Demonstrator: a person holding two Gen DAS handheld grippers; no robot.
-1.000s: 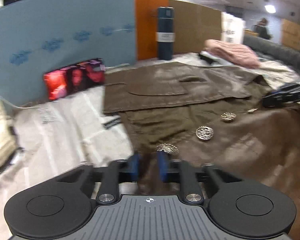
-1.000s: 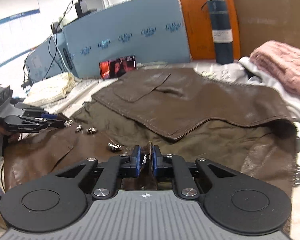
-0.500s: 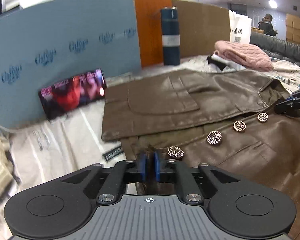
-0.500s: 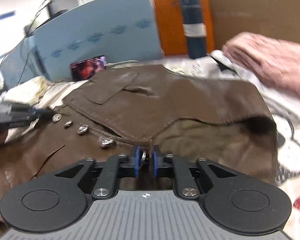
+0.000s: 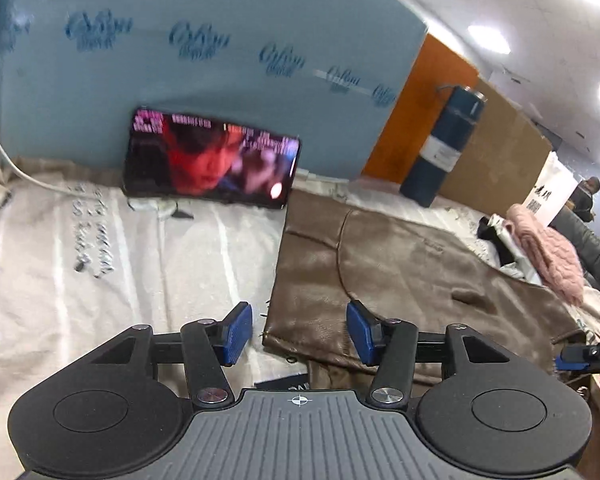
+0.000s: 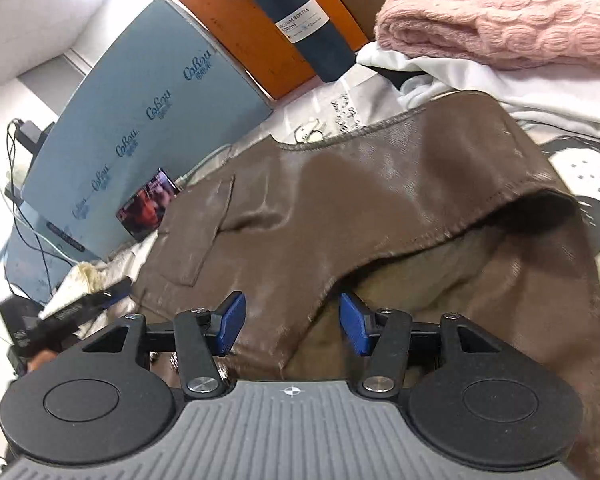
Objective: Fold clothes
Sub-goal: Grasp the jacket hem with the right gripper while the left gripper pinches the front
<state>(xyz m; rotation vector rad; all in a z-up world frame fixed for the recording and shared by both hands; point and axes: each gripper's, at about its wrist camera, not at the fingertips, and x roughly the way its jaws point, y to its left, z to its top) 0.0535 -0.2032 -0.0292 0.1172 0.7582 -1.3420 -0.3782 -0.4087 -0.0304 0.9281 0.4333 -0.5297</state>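
Observation:
A brown leather-look jacket [image 5: 400,280] lies spread on a white cloth [image 5: 140,264], one panel folded over with a pocket flap on top [image 6: 204,240]. My left gripper [image 5: 300,336] hovers over the jacket's near left corner. Its jaws are opening, and the corner lies below the blue pads without touching them. My right gripper [image 6: 292,326] hangs over the folded edge, where the olive lining [image 6: 440,280] shows. Its jaws are opening too, with no cloth pinched. At the far right of the left wrist view shows one of the right gripper's fingers [image 5: 580,358].
A phone playing video [image 5: 212,164] leans on a blue board [image 5: 180,60]. A dark blue bottle [image 6: 300,28] stands by an orange panel. A pink knitted sweater [image 6: 500,12] lies on white garments [image 6: 460,80] beyond the jacket. A person sits far back [image 5: 588,196].
Both grippers were shut on the jacket's buttoned edge; both have let go and spread their jaws. Both views have rolled and shifted sideways. The buttons have left the left wrist view.

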